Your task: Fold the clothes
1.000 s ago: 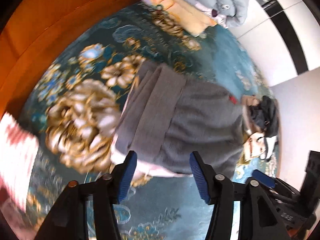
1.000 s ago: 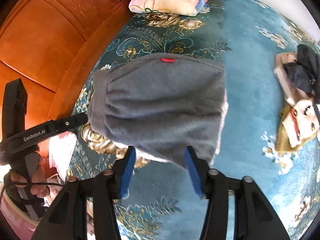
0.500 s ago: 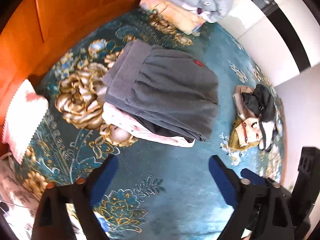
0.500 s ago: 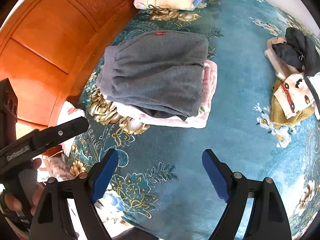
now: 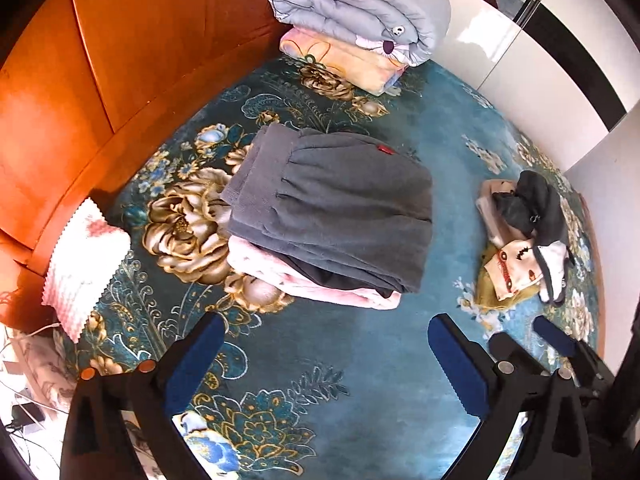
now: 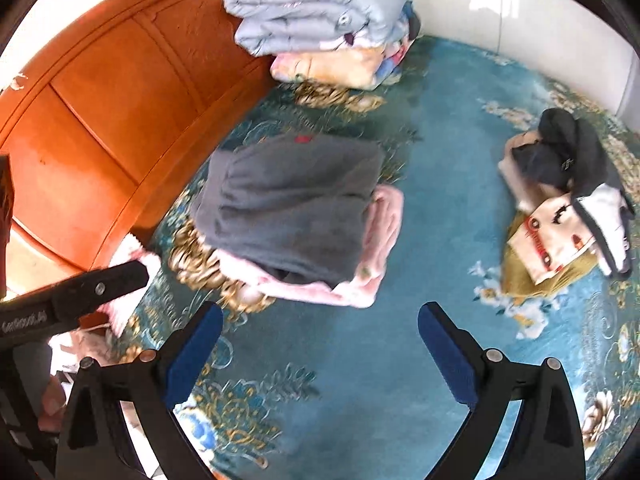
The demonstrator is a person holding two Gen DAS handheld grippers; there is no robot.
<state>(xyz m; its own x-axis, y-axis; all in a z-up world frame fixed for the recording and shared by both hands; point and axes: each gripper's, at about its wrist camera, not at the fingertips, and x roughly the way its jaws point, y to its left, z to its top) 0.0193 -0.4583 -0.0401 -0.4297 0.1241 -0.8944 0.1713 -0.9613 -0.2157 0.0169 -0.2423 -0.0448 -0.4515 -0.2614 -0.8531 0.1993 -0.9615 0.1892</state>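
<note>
Matt grey fleece garment lies on soft pink plush cloth; the bed cover is velvety teal with gold flowers; the headboard is glossy orange wood; quilted grey duvet; white cabinet glossy

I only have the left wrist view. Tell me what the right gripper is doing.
Observer: The right gripper hangs over the bare teal floral cover, its jaws opening with nothing between them.
Operator: Now report the far side of the folded stack.
Observer: In the right wrist view, the pink garment sticks out past the right-hand edge of the grey garment lying on it.
</note>
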